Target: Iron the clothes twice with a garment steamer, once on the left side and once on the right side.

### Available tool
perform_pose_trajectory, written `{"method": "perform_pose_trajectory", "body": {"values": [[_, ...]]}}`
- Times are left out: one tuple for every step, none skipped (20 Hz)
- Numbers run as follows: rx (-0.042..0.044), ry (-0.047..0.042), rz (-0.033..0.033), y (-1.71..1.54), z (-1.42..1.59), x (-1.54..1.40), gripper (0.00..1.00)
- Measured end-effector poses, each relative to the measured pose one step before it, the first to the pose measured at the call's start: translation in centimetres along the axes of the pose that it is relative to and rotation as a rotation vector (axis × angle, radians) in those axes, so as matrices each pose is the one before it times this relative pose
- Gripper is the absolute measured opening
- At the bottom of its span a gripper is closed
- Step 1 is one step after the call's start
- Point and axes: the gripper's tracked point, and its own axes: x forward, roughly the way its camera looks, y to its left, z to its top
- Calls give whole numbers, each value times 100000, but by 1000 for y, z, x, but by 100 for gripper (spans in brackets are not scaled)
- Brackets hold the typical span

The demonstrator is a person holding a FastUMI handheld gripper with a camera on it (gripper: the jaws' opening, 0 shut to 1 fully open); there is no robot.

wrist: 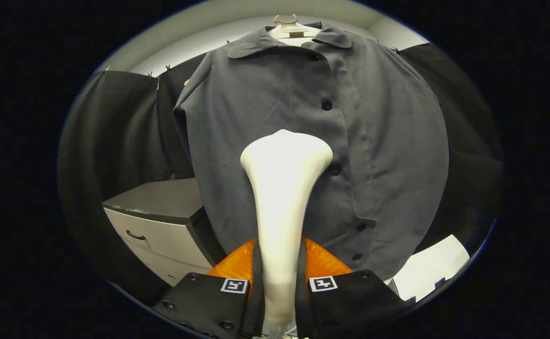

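Note:
A dark grey buttoned shirt (378, 141) hangs on a hanger (285, 20) straight ahead, its collar at the top. My gripper (279, 273) is shut on the white garment steamer (282, 188), both fingers pressing on its handle. The steamer's wide head rises beyond the fingers and sits against the middle of the shirt front, just left of the button placket (327, 104).
A grey cabinet with drawers (159, 221) stands low to the left of the shirt. A white sheet (432, 270) lies low on the right. Black cloth walls close in on both sides behind the shirt.

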Motion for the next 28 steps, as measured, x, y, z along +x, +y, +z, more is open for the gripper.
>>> {"method": "perform_pose_trajectory", "body": {"values": [[203, 721, 32, -135, -535, 79, 34], [-148, 237, -104, -68, -469, 115, 34], [-177, 343, -304, 2, -537, 180, 33], [-96, 492, -308, -95, -547, 71, 34], [115, 1091, -349, -130, -699, 27, 34], [294, 1431, -240, -67, -850, -16, 34], [487, 1352, -114, -92, -897, 12, 34], [540, 1344, -8, 69, -910, 121, 34], [508, 1280, -66, -73, -853, -13, 34], [384, 1250, -289, -35, -763, 70, 34], [260, 1263, -292, -67, -814, 135, 34], [171, 1073, -418, -47, -714, 81, 34], [250, 953, -431, -128, -735, 174, 34], [238, 894, -303, -81, -694, 117, 34], [287, 898, -213, -64, -704, 99, 34], [220, 973, -182, -72, -644, 100, 34], [217, 962, -245, -116, -727, 29, 34], [150, 916, -346, -77, -686, -19, 34], [364, 990, -458, -225, -862, -83, 34], [464, 1312, -456, -176, -834, 11, 34], [308, 1278, -399, -248, -760, -154, 34], [129, 1062, -513, -176, -675, -72, 34], [256, 978, -566, -237, -450, -161, 34], [408, 898, -627, -217, -477, -166, 34], [669, 912, -981, -236, -438, -177, 34], [835, 353, -920, -192, -156, -235, 34], [889, 405, -692, -172, -142, -440, 34], [640, 149, -62, -133, 34, -630, 34]]}}
